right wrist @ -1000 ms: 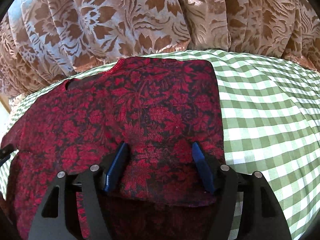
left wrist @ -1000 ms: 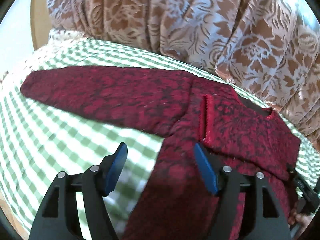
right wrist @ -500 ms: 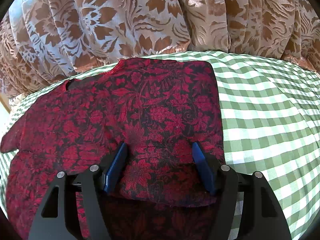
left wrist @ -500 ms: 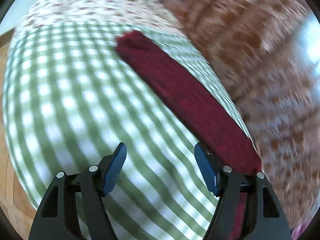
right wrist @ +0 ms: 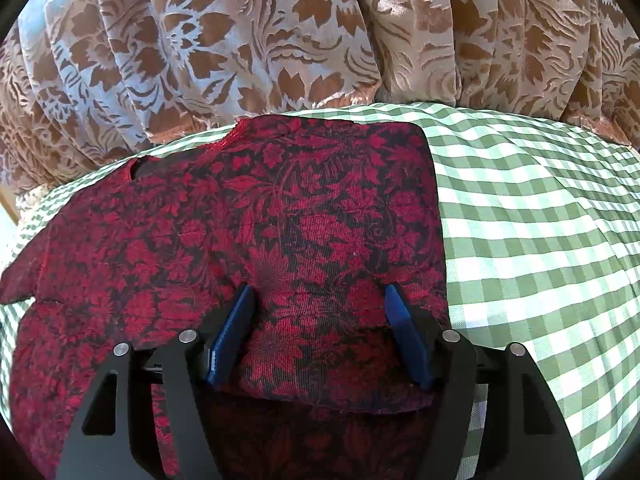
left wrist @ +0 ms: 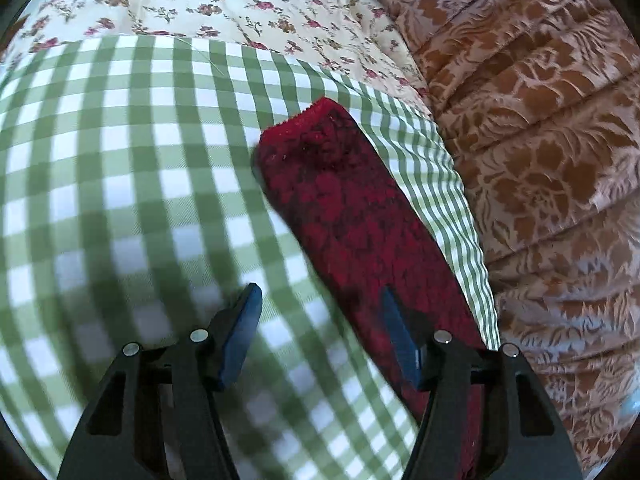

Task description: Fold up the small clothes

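bright daylight, slight motion blur in the left wrist view, sharp right view, both bowed by fisheye edges.

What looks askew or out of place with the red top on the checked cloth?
One sleeve lies stretched out away from the folded red top, unfolded. No damage or spill shows on the checked cloth.

A dark red flowered top [right wrist: 248, 240] lies flat, its right side folded in to a straight edge; its left sleeve [left wrist: 352, 216] seems stretched out flat.
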A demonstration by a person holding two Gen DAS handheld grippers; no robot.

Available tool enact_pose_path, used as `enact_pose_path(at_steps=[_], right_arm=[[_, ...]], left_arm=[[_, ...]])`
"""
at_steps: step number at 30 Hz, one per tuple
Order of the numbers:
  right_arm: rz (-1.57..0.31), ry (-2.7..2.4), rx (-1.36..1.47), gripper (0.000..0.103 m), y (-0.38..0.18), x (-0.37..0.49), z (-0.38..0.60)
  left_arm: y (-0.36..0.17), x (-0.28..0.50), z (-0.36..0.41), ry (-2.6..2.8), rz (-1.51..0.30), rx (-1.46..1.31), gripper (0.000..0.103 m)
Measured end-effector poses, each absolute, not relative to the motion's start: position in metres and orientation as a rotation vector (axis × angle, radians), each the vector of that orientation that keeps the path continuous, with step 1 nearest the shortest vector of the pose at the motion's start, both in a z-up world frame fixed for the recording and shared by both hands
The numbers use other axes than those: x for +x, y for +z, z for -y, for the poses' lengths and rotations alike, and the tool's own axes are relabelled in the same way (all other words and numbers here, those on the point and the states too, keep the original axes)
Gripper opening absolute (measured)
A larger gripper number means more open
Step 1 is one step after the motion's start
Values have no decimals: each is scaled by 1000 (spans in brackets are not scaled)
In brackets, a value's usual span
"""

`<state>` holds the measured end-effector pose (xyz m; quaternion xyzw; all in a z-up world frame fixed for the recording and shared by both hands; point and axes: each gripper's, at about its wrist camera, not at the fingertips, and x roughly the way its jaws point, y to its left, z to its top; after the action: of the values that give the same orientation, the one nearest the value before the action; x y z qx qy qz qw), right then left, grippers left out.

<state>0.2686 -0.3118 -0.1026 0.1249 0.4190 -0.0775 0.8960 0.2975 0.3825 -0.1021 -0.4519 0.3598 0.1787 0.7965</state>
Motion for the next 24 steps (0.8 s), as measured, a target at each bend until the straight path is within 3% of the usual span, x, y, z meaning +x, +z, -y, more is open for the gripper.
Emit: enact_pose_path(at_steps=[2,4,5,8,13,19,24], right_arm=[[-869,-162,258,68,-103,269,312],[-868,-161,259,68,-103,268,311],[-868,-161,259,68,-103,268,311],[-868,-162,258,69,-103,268,311],[-870,-160,252,70,-104,270,312],[-869,-160,249,70,-105,270,313],[-868,-158,251,70,-105,271,313]], left_arm=[[-102,309,-384,404,-772,-935,57],[-103,320,-386,413,-786,-901,40],[-106,324,-387,417,-803,-889,24],[-102,331,-381,424,-823,-828,12],[-51,332,-333,328,-731,-686,11],[19,319,-207,28,-604,-488,11],[16,300,-72,-206,-631,-308,11]])
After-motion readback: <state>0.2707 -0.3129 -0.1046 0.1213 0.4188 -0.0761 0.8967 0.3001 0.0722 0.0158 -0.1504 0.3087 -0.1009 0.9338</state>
